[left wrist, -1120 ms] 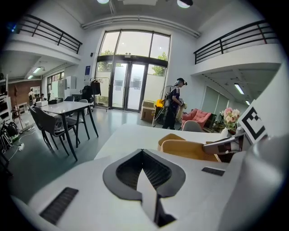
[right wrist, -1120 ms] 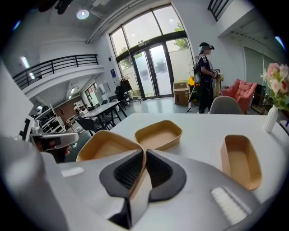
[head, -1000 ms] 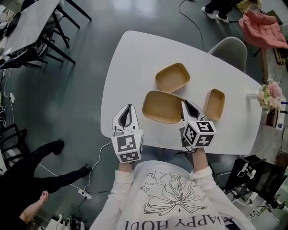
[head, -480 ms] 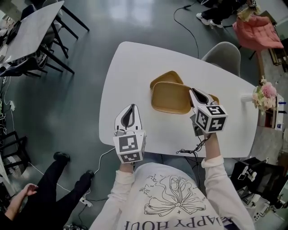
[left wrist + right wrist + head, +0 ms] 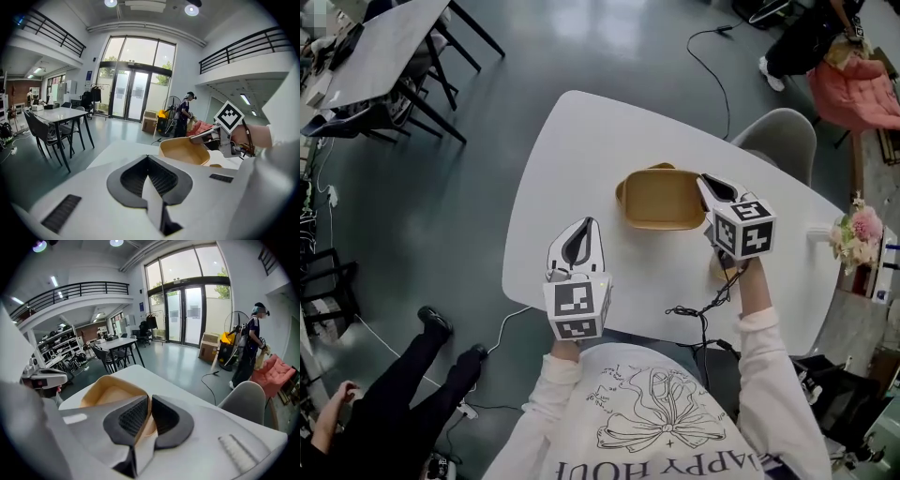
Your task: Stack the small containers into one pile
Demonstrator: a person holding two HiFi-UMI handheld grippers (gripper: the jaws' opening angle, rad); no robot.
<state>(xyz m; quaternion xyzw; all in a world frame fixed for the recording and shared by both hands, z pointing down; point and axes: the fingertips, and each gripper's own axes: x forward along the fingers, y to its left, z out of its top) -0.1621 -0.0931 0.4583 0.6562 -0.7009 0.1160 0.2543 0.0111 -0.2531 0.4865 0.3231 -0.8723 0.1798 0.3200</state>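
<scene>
At the far middle of the white rounded table (image 5: pixel 581 141) | right gripper (image 5: pixel 705 180) pinches the right rim of a tan wood-toned rounded-rectangle container (image 5: pixel 661 199), over a second matching container (image 5: pixel 649 171) whose rim shows behind | left gripper (image 5: pixel 578 225) jaws pressed together, empty, by the near edge.
</scene>
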